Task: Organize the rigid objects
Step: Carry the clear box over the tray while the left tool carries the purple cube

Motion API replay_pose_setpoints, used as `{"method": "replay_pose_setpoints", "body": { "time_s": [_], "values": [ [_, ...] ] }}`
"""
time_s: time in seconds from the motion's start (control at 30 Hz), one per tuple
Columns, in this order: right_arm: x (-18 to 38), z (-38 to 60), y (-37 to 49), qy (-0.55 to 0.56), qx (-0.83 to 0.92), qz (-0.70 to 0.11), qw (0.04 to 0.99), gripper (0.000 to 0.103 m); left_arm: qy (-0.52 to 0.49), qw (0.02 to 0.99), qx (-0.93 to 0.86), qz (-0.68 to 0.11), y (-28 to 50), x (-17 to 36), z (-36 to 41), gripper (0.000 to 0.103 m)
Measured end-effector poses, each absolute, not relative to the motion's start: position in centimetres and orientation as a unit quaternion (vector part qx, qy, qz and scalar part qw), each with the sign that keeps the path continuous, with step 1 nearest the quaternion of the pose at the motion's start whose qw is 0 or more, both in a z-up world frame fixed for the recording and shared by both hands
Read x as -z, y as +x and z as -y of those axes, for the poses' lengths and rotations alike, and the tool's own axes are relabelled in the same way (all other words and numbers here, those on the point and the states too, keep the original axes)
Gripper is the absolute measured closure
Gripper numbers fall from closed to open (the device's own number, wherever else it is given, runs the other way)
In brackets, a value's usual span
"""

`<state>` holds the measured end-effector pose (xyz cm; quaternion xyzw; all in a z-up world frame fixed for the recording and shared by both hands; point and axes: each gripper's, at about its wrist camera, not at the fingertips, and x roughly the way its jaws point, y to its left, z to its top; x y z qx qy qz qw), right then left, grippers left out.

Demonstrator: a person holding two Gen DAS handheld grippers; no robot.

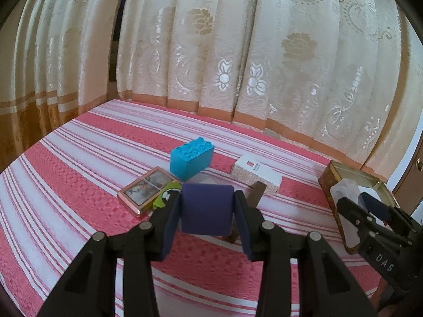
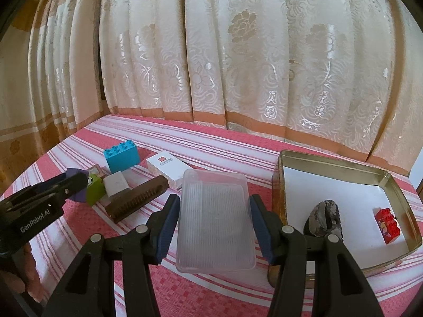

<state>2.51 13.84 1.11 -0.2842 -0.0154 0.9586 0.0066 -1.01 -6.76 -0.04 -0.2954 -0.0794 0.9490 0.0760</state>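
Holding a purple block (image 1: 206, 210) clenched between my left gripper (image 1: 207, 211) pads, I see through the left wrist camera a blue brick (image 1: 191, 161) beyond it, a framed picture (image 1: 145, 189) to the far left and a white box (image 1: 257, 175) to the far right on the striped cloth (image 1: 79, 158). Right wrist view: my right gripper (image 2: 215, 222) grasps a clear plastic case (image 2: 215, 222); the open tin (image 2: 330, 169) lies just right, holding 1 red brick (image 2: 387, 224) and a grey stone (image 2: 325, 220). A brown comb (image 2: 137, 200) lies left.
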Motion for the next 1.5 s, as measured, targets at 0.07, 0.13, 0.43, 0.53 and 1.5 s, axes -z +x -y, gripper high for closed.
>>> {"method": "replay_pose_setpoints", "body": {
  "time_s": [0.07,0.13,0.43,0.53,1.5],
  "values": [
    [-1.2,-13.9,2.6,-0.283,-0.959,0.014,0.006,0.047,-0.295,0.076,-0.949,0.078,-1.0,-0.1,6.6,0.063],
    [-1.3,-14.0,2.6,-0.282,-0.959,0.013,0.005,0.046,-0.294,0.076,-0.950,0.076,-0.9,-0.2,6.4,0.063],
    [-1.8,-14.7,3.3,-0.273,-0.962,0.004,0.003,0.047,-0.289,0.076,-0.952,0.066,-0.3,-1.1,5.2,0.063],
    [-1.9,-15.1,3.5,-0.270,-0.963,0.003,0.005,0.047,-0.286,0.080,-0.953,0.062,0.0,-1.3,4.6,0.063],
    [-4.6,-28.0,7.1,-0.235,-0.965,-0.060,0.101,0.046,-0.257,0.190,-0.948,0.011,1.3,-4.4,-10.8,0.063]
  ]
}}
